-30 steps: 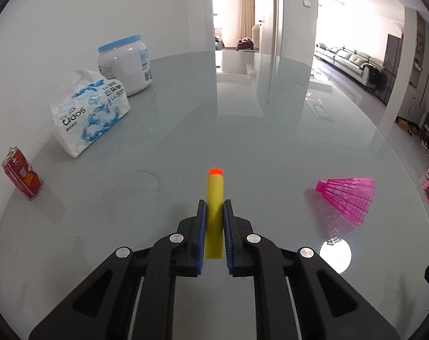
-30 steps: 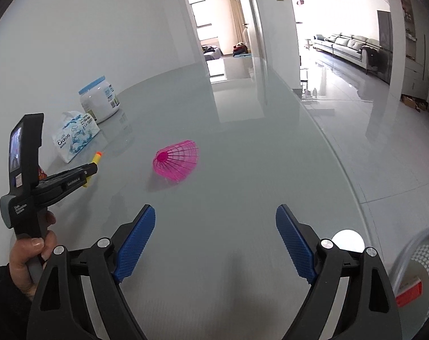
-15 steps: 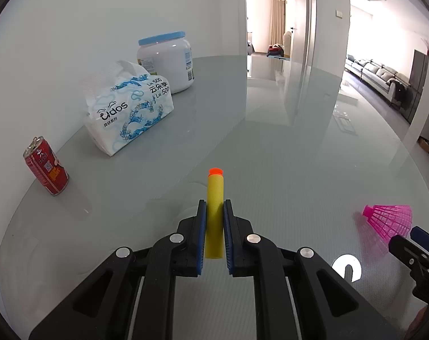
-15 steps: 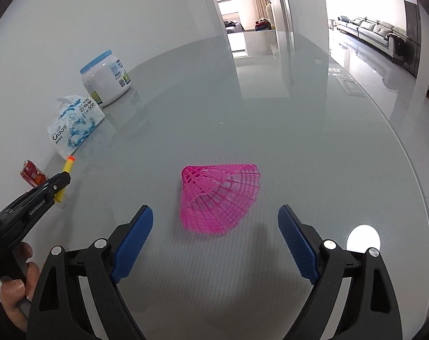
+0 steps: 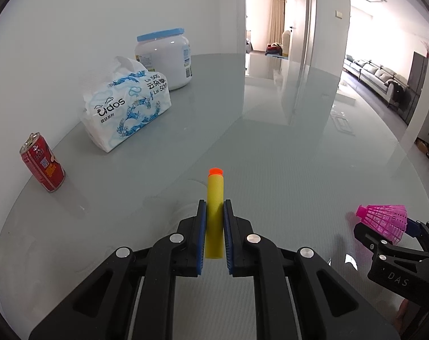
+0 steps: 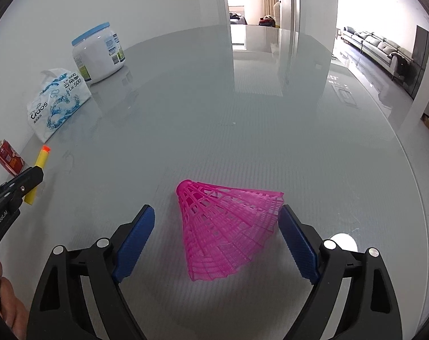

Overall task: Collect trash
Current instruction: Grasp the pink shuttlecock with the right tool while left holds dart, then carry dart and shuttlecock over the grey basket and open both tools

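**Dart held at left, shuttlecock between spread tongs at right**

We record, from the left, a red can (image 5: 43, 166), a tissue pack (image 5: 126, 107) and a white jar (image 5: 165, 56) on the glass table (image 5: 271, 155). The left gripper (image 5: 214, 221) is clamped on a yellow foam dart (image 5: 214, 212). The right gripper (image 6: 217, 223) stands wide, its blue pads flanking the pink shuttlecock (image 6: 228, 226), which lies on its side on the table.

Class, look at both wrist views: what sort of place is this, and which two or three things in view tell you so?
Most likely a home: a glossy table carrying a tissue pack, with a sofa in the bright living room beyond the doorway.
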{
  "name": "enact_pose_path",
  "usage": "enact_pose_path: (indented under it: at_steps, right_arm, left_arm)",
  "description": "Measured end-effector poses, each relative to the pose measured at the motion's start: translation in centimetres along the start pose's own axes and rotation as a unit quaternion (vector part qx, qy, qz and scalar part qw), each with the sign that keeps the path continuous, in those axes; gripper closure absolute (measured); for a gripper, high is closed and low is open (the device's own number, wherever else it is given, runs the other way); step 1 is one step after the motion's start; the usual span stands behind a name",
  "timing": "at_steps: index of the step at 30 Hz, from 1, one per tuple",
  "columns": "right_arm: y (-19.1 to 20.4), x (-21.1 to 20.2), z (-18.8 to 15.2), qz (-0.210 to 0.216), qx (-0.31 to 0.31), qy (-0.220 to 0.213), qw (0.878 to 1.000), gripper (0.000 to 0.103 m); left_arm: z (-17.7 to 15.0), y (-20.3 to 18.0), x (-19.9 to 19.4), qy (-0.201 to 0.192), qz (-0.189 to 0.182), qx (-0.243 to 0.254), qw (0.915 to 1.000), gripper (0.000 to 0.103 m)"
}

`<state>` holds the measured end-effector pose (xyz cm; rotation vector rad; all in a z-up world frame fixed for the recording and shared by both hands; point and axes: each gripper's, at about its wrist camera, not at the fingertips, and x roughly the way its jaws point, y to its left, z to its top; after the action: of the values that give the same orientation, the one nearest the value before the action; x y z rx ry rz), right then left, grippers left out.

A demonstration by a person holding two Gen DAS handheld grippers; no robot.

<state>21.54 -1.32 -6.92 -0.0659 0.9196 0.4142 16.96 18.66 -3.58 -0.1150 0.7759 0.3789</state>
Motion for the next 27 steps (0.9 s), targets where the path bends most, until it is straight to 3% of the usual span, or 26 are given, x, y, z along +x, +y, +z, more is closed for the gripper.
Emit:
enact_pose_path:
  at_steps: [2, 9, 16, 27]
  right_arm:
    - [-0.2, -0.4, -0.1, 0.007, 0.005, -0.008, 1.0, 0.038]
    - [0.1, -2.1, -1.0, 0.02, 0.005, -0.028, 0.999, 0.049]
    - [-0.8, -5.4, -3.2, 0.018, 0.031, -0.051, 0.998, 0.051]
    - [-5.2, -13.2, -9.2, -0.028, 0.089, -0.098, 0.991, 0.05]
  left_arm:
    - [0.0, -0.1, -0.2, -0.003, -0.001, 0.001, 1.0, 0.091]
    - [-0.1, -0.3, -0.4, -0.007, -0.001, 0.005, 1.0, 0.091]
    - [-0.3, -0.7, -0.9, -0.01, -0.014, 0.009, 0.9998, 0.091]
    - [-1.8, -4.5, -3.8, -0.027, -0.063, 0.05, 0.9964, 0.091]
